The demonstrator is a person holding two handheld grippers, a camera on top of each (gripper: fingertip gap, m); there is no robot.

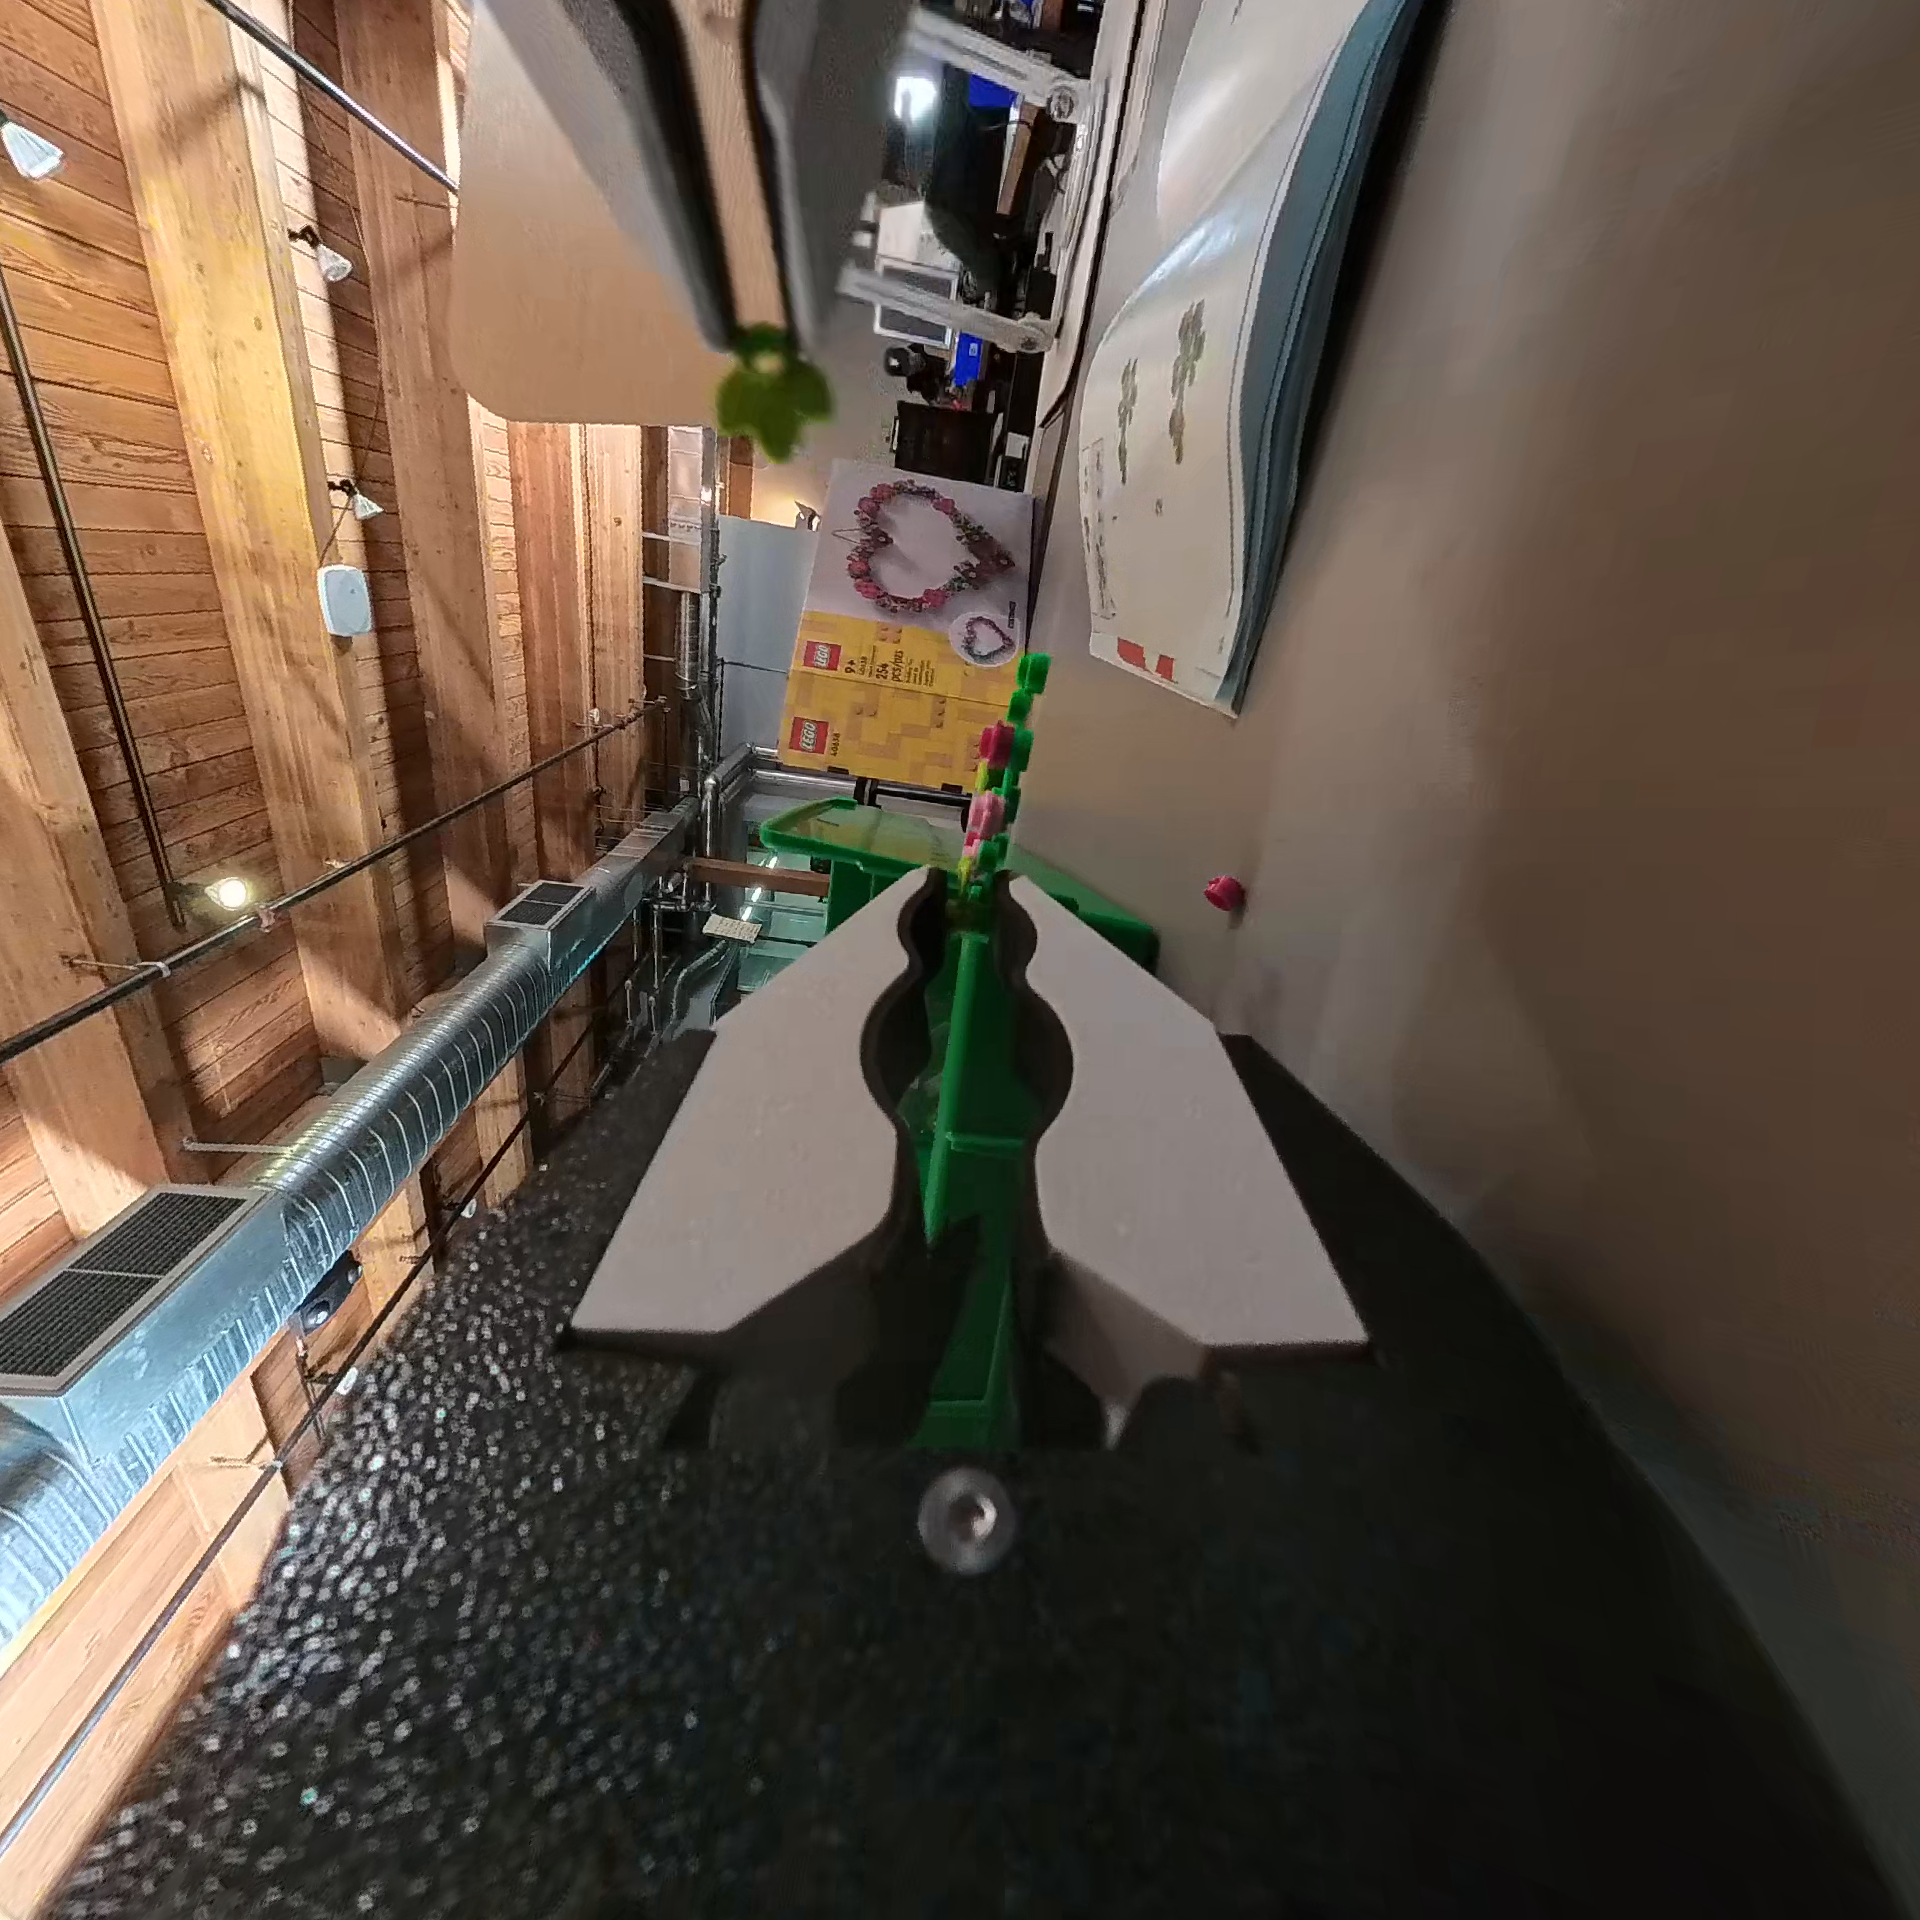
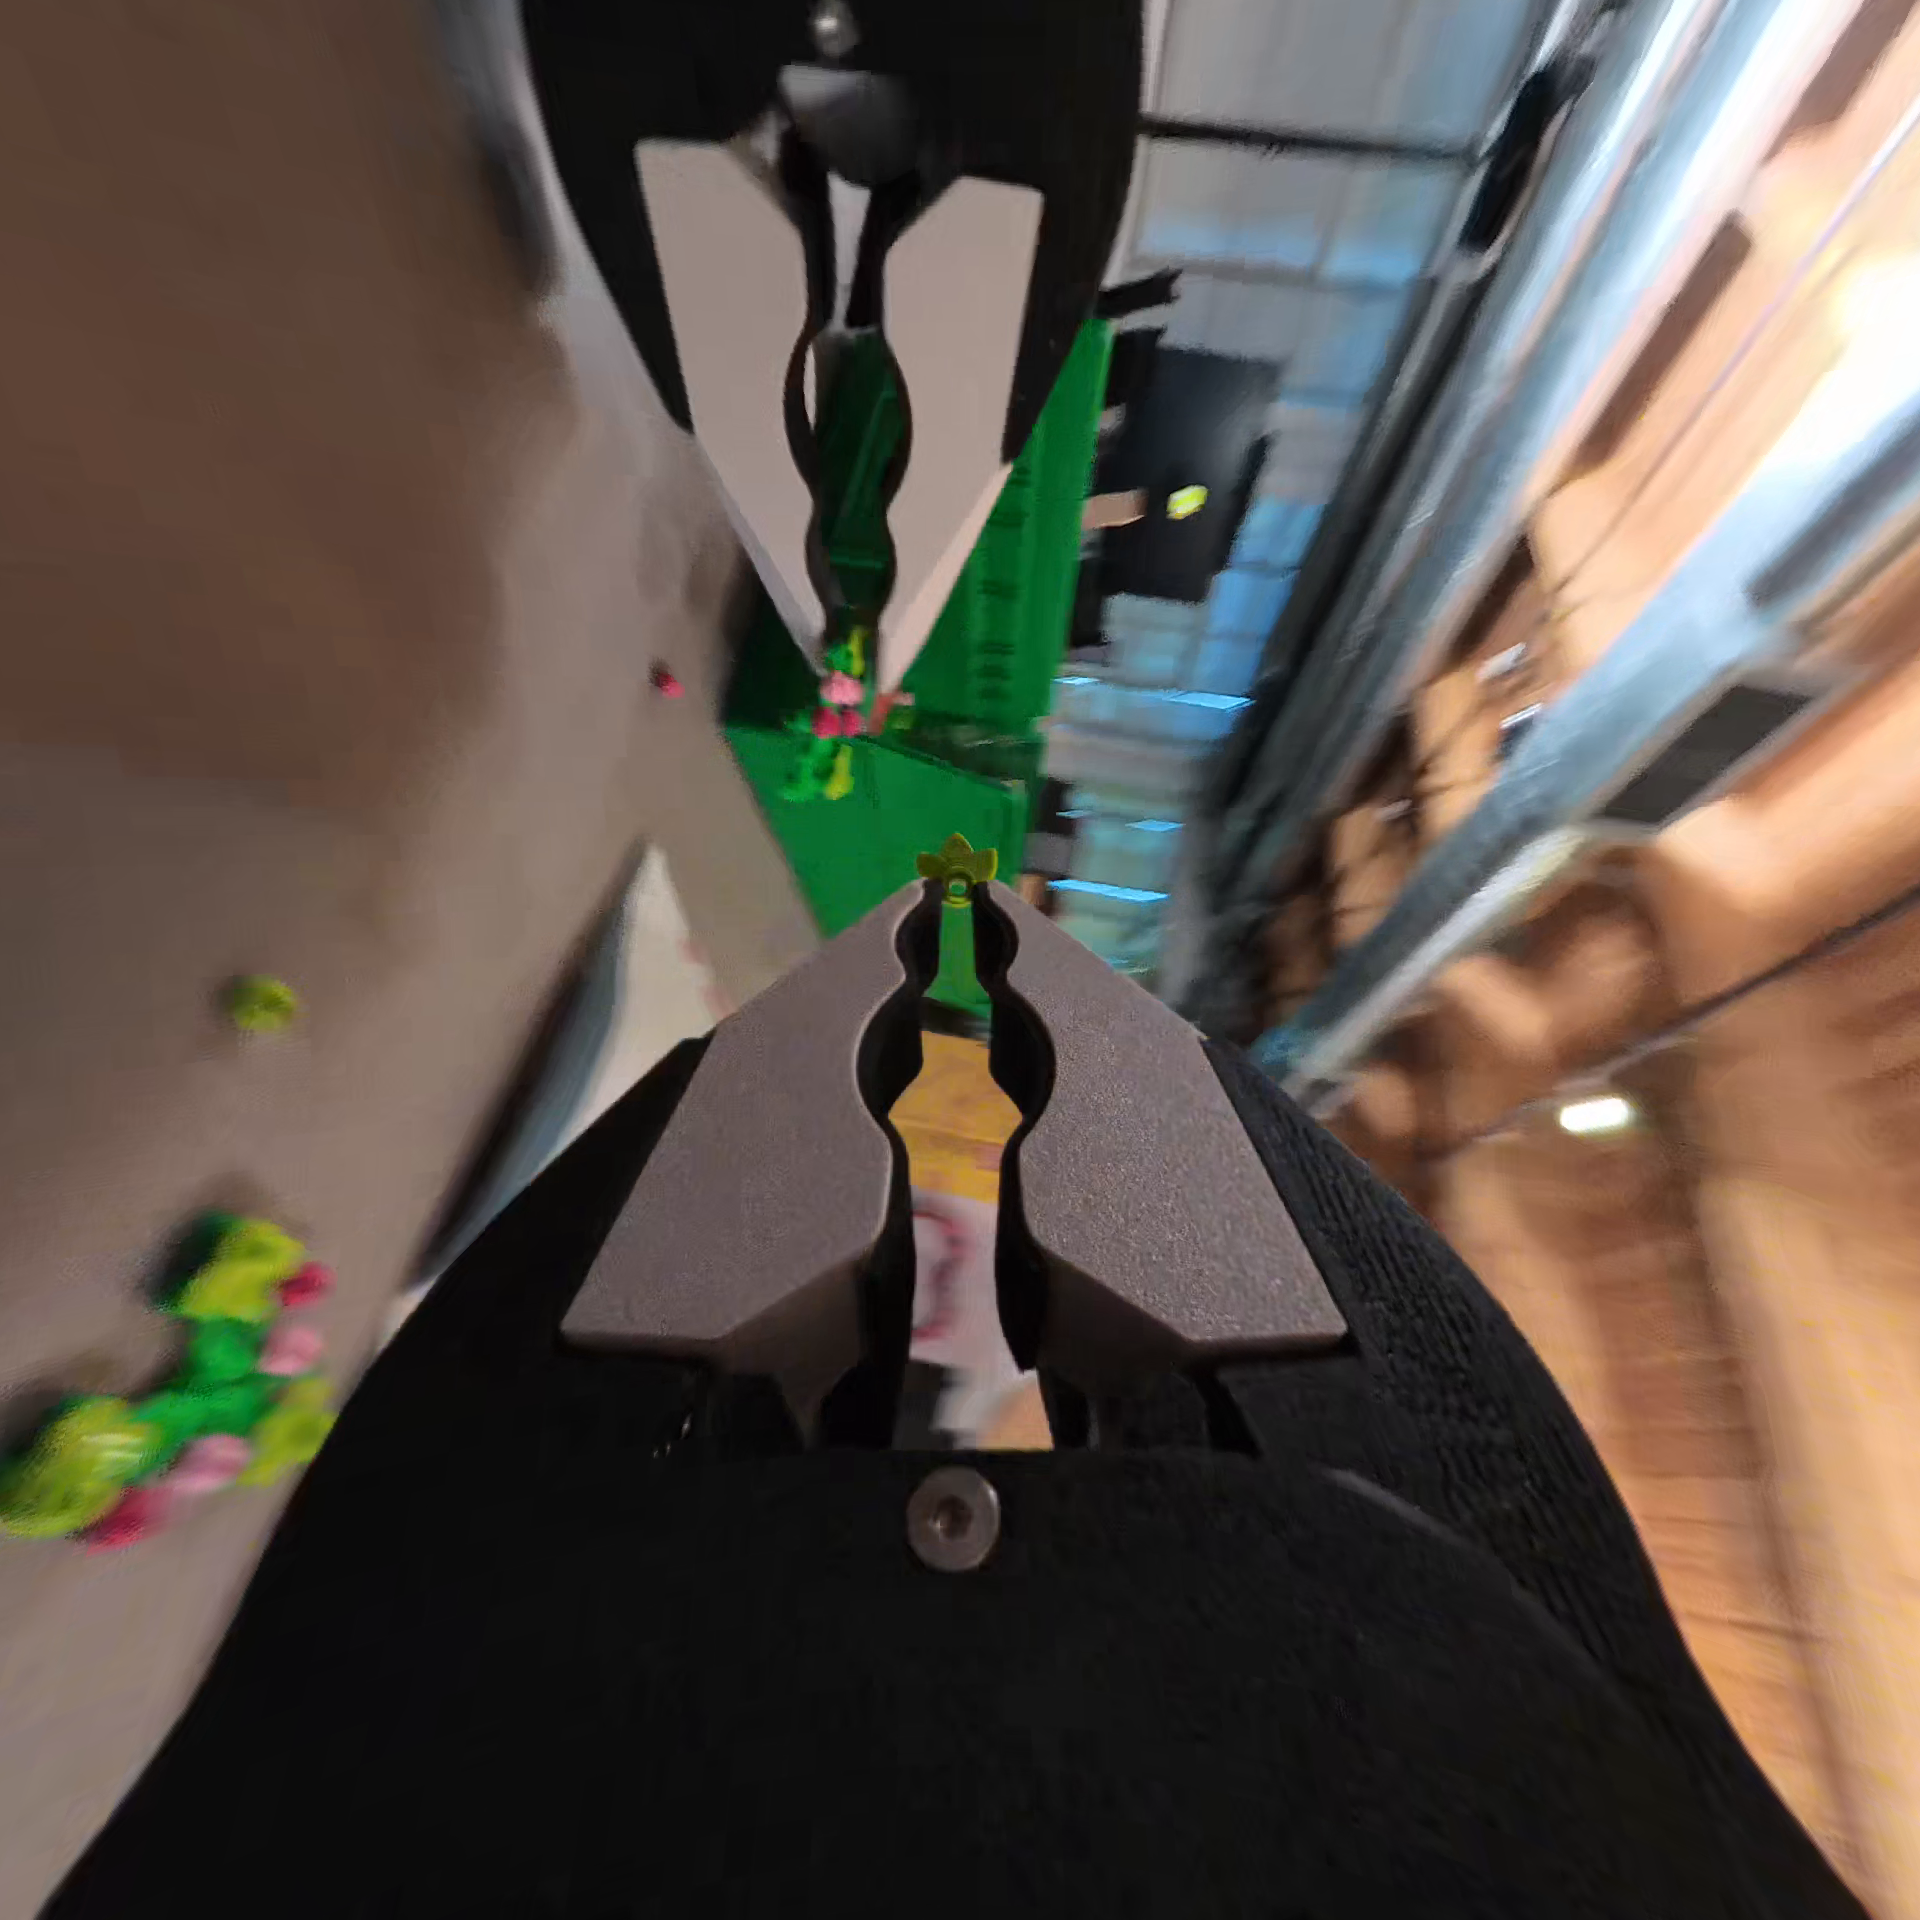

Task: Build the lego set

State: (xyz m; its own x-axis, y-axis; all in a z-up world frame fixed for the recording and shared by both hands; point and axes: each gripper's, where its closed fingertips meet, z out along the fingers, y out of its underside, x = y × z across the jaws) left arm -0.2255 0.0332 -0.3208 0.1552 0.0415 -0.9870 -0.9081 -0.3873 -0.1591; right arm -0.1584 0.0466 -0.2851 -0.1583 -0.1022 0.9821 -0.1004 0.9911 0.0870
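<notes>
My left gripper [image 1: 971,883] is shut on the near end of a green Lego strip with pink flowers [image 1: 1003,769], held up above the table. My right gripper [image 2: 956,888] is shut on a small lime-green leaf piece [image 2: 956,862]. In the left wrist view the right gripper [image 1: 764,338] hangs at the top with the leaf [image 1: 774,400] at its tip, well apart from the strip. In the right wrist view the left gripper [image 2: 852,644] shows at the top, holding the flower strip [image 2: 836,717]. Both views are rolled sideways.
An open instruction booklet [image 1: 1174,468] lies on the tan table [image 1: 1558,935]. The Lego box [image 1: 914,644] stands behind a green bin [image 1: 852,842]. A loose pink piece [image 1: 1224,891] lies on the table. A built flower section [image 2: 197,1392] and a loose lime piece [image 2: 262,1003] lie on the table.
</notes>
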